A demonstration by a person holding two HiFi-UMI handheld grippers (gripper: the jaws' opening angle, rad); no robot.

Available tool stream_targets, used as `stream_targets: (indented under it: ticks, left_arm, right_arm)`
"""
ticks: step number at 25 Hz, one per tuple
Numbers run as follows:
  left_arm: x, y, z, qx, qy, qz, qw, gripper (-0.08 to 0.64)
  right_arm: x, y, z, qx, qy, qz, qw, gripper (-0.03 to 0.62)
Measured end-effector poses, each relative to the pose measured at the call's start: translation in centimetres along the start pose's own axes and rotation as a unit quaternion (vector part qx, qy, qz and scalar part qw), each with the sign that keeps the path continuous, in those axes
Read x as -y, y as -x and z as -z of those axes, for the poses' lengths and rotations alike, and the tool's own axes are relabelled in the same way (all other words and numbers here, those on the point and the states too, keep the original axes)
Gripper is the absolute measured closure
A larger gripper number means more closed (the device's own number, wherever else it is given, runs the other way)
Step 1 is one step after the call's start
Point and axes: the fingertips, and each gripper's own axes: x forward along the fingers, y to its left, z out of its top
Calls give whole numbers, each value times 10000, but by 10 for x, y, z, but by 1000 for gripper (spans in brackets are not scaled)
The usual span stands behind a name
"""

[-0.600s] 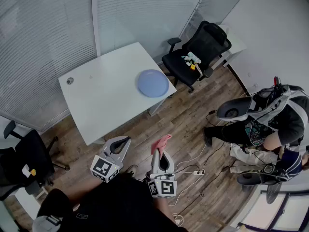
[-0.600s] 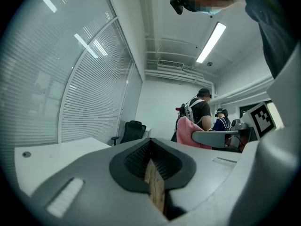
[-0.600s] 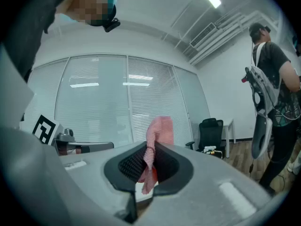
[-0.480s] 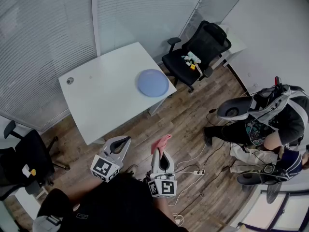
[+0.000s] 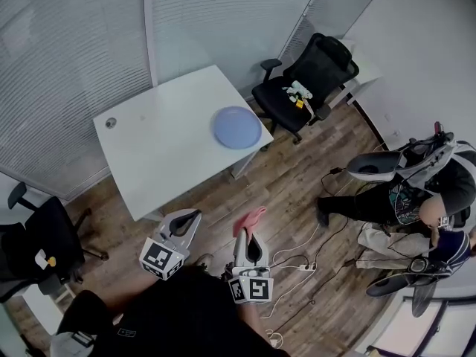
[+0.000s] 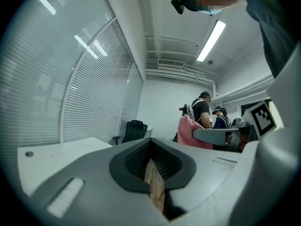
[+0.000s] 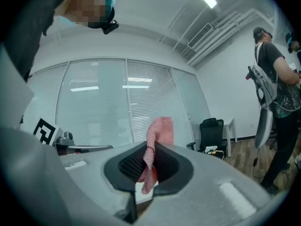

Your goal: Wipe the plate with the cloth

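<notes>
A round blue plate (image 5: 237, 127) lies near the right edge of the white table (image 5: 160, 151), well ahead of both grippers. My right gripper (image 5: 246, 233) is shut on a pink cloth (image 5: 250, 218), which sticks out past its tips; in the right gripper view the pink cloth (image 7: 155, 140) stands up between the closed jaws. My left gripper (image 5: 192, 217) is shut with nothing in it, level, over the wooden floor short of the table. In the left gripper view the pink cloth (image 6: 190, 132) shows at the right.
A black office chair (image 5: 306, 79) with small items on its seat stands right of the table. Another black chair (image 5: 37, 244) sits at the left. Two people (image 5: 416, 192) stand at the right, with cables (image 5: 297, 262) on the floor. Blinds cover the glass walls.
The view has shifted slightly, and the people at the right have moved a little. Both grippers hold their places with the cloth still gripped.
</notes>
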Motion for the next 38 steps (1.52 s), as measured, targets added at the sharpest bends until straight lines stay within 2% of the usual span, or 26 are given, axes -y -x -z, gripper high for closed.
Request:
stream_targets:
  ticks: [14,22,30,38]
  left_arm:
    - [44,-6,22,-72,24,-320,9995,558]
    - [44,-15,33,-155,52,-494,9986,558]
    - [16,-77,36,-116,233,-397,9989,558]
    - [-57,-152,15,-177,343,-531,9978,558]
  right_arm:
    - [36,35,14,-168,11,-296,9994,569]
    - [53,32,20,-223,8,-400,9990,568]
    - [89,-17,19,-328,213,-175,9991,568]
    - [116,-105,14,-470,188,-68,9987,568]
